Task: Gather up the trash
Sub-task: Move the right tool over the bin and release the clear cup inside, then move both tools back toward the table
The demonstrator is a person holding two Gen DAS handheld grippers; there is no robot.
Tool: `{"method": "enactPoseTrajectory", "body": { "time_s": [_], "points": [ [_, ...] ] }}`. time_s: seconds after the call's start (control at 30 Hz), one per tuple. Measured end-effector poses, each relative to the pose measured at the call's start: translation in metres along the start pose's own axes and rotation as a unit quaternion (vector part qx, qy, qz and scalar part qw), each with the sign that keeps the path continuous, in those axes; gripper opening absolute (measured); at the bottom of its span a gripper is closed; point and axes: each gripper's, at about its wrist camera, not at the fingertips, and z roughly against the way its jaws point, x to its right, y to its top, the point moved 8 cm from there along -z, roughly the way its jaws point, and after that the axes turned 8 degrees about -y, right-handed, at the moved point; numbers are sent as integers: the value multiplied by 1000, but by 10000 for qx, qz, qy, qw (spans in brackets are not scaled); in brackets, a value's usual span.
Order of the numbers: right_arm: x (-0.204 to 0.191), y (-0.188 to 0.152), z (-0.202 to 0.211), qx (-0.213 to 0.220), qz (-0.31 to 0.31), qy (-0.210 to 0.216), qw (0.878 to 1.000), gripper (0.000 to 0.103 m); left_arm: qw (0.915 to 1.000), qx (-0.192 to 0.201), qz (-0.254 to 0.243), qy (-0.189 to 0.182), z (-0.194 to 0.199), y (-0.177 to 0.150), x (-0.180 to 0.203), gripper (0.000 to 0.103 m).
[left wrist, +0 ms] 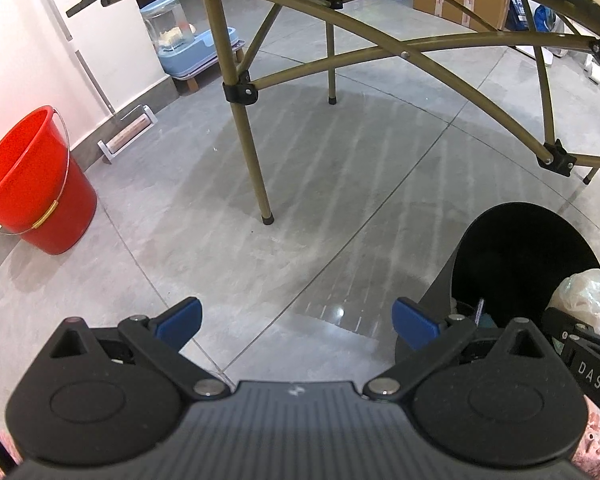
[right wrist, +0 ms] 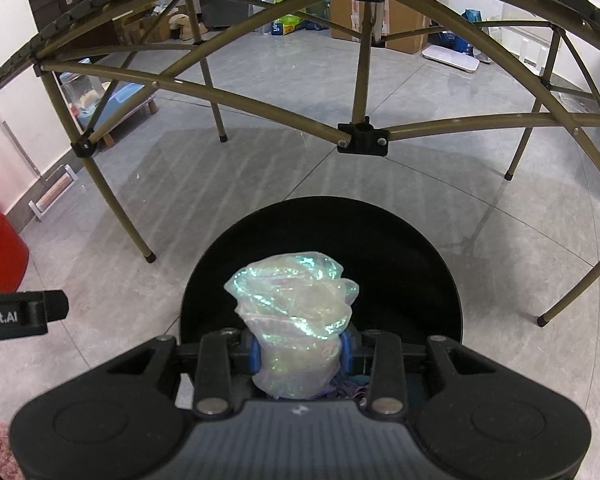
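My right gripper [right wrist: 300, 354] is shut on a crumpled iridescent plastic bag [right wrist: 296, 312], held right over the mouth of a black trash bin [right wrist: 400, 248]. Some dark scraps lie inside the bin under the bag. In the left wrist view the same bin [left wrist: 512, 248] stands at the lower right, with the plastic bag [left wrist: 588, 300] and the right gripper's body over its rim. My left gripper [left wrist: 296, 322] is open above bare floor, just left of the bin, with nothing between its blue fingers [left wrist: 180, 320].
A folding table with olive metal legs [left wrist: 248, 136] stands over the grey tiled floor ahead. A red bucket [left wrist: 28, 184] sits by the white wall at left. A pale blue container [left wrist: 188, 46] and cardboard boxes [left wrist: 460, 0] stand further back.
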Motion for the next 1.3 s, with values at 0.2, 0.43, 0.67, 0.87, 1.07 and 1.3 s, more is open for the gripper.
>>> {"method": "enactPoseTrajectory", "body": {
  "time_s": [0.2, 0.43, 0.67, 0.87, 1.07, 1.3],
  "points": [
    [1, 0, -1, 7, -25, 5, 10000, 42, 10000, -24, 63, 38, -1, -1, -2, 103],
    [10, 3, 0, 117, -138, -208, 9996, 103, 10000, -26, 83, 31, 1, -2, -1, 103],
    [12, 1, -3, 41, -142, -214, 9997, 103, 10000, -23, 71, 6, 1, -2, -1, 103],
    [12, 1, -2, 53, -142, -203, 9997, 103, 10000, -7, 52, -15, 2, -2, 0, 103],
    [11, 3, 1, 123, -125, -188, 9997, 103, 9999, 42, 77, -50, 5, -1, 2, 103],
    [14, 8, 9, 242, -155, -196, 9994, 103, 9997, 198, 96, -121, 13, 5, 4, 103]
  ]
}}
